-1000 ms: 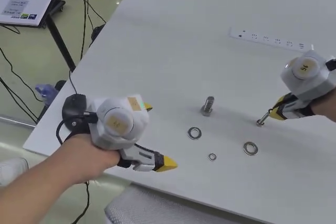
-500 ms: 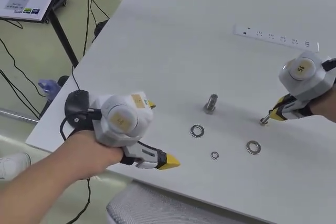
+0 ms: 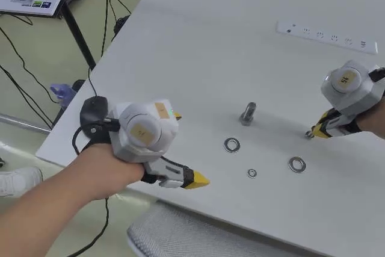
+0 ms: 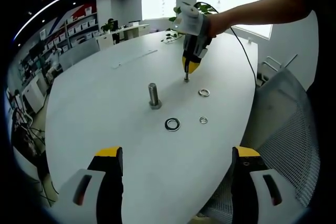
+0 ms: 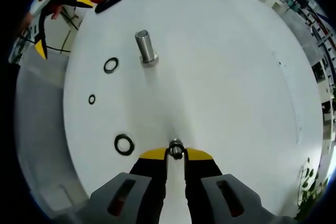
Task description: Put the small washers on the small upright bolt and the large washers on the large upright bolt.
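Up close, low centre in the right gripper view, we see the right gripper (image 5: 176,157) clamped on the small bolt (image 5: 176,148); the head view leaves that grip too small to read. Our left gripper (image 4: 177,153) gapes empty across its view's bottom.

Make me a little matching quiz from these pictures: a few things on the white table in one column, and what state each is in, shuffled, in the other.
Column one:
1. large bolt
2. small bolt
3. small washer
4. left gripper

Column two:
A. pinched between the jaws of the right gripper
B. jaws wide apart, holding nothing
C. lying flat on the table, on no bolt
D. standing upright on its own, nothing touching it

Right pairs: 1-D, 2-A, 3-C, 4-B.
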